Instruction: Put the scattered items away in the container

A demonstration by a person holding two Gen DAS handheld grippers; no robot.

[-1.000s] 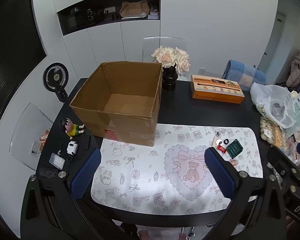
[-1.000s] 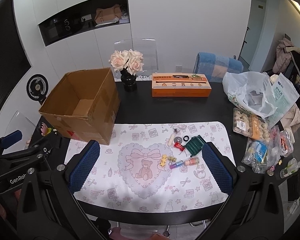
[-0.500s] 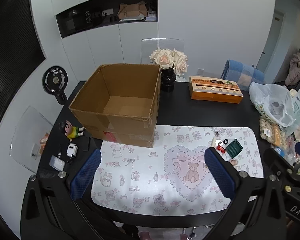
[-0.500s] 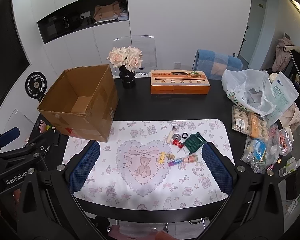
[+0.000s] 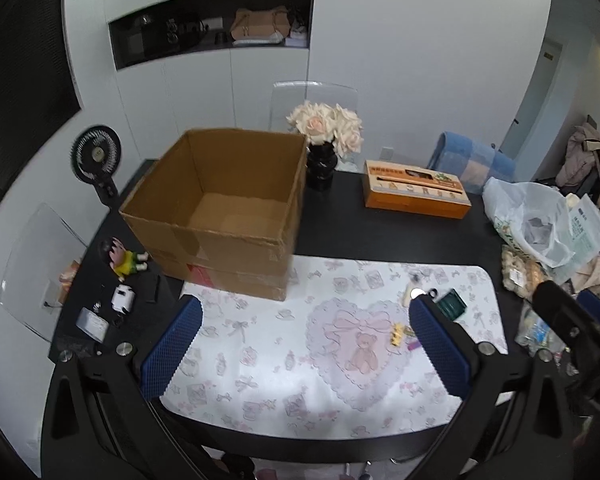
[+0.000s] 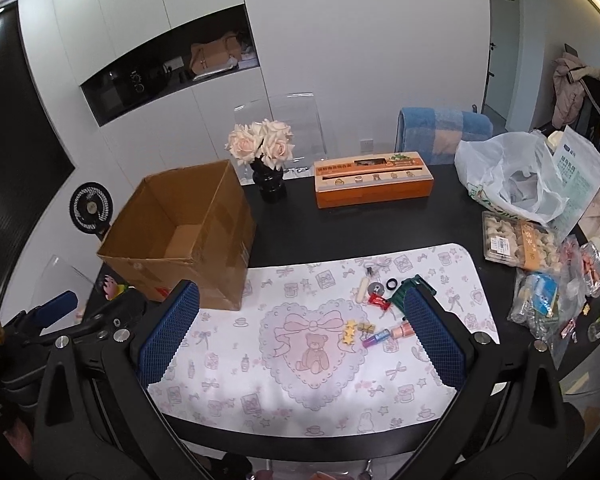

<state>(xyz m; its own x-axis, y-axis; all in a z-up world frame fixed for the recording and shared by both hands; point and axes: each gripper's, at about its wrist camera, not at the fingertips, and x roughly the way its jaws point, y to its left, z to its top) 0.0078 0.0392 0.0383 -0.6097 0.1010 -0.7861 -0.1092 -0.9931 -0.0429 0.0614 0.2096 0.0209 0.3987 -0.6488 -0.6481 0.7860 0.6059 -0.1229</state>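
Both tongs had drifted slightly over the past second, the views tilting and edging closer to the counter, while nothing on it had shifted. The left tongs and right tongs hung above the near edge of the mat, each spread wide and gripping nothing. The box stood open on the left, and what showed of its floor was bare. The small items lay clustered on the mat's right side, well apart from the box: a green case, star clip and little bottles. The move had brought no item nearer the box.
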